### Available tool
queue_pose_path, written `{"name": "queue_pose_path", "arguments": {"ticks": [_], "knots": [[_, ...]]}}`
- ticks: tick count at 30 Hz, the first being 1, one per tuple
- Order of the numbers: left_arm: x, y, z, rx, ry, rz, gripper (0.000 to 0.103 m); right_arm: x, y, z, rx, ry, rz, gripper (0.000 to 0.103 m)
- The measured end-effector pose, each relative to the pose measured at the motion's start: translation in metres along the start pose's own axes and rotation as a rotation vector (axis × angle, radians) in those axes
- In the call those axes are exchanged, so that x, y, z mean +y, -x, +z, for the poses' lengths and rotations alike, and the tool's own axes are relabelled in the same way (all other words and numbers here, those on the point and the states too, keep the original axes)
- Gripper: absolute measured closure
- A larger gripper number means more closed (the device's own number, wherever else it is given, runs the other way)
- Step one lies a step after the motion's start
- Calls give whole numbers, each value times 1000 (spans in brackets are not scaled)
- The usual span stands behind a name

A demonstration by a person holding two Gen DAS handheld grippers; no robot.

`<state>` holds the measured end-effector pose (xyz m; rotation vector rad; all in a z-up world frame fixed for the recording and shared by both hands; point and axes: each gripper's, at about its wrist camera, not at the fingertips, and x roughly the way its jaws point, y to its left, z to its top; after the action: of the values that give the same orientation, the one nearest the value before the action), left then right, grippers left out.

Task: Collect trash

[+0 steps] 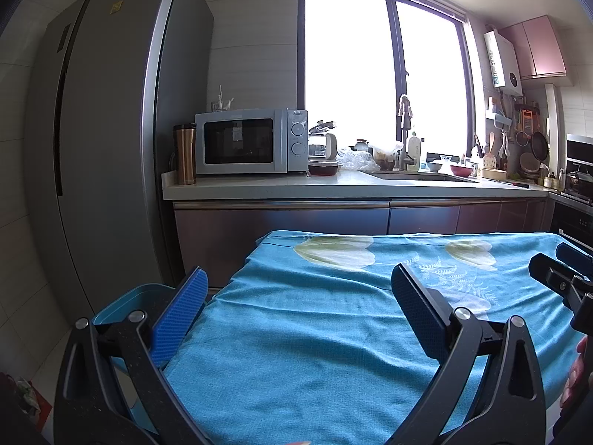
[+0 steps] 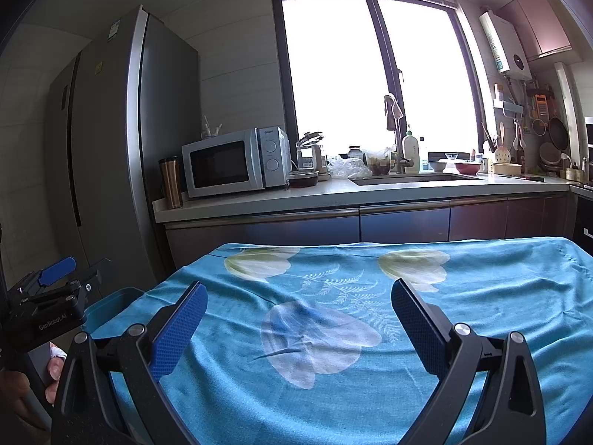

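Now we hold left gripper (image 1: 298,309) and right gripper (image 2: 298,324) spread, empty, over the tablecloth (image 1: 315,333) — bin (image 1: 122,300) waits near left; no trash visible.

Two black claws, left claw (image 1: 299,289) and right claw (image 2: 299,304), each with blue, finely dimpled pads (image 2: 178,330) on angled black arms, round silver screws (image 2: 460,328) at the joints. White "GenRobot.AI" lettering (image 2: 52,322) on the left one's body.
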<state>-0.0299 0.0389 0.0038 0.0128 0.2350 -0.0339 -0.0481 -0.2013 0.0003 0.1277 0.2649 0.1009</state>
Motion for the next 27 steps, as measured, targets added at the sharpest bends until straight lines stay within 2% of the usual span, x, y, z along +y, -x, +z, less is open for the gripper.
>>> {"name": "queue_pose_path", "arguments": {"ticks": [27], "knots": [[-3, -1, 0, 4, -7, -1, 6, -2, -2, 2, 4, 0, -5, 7]]}}
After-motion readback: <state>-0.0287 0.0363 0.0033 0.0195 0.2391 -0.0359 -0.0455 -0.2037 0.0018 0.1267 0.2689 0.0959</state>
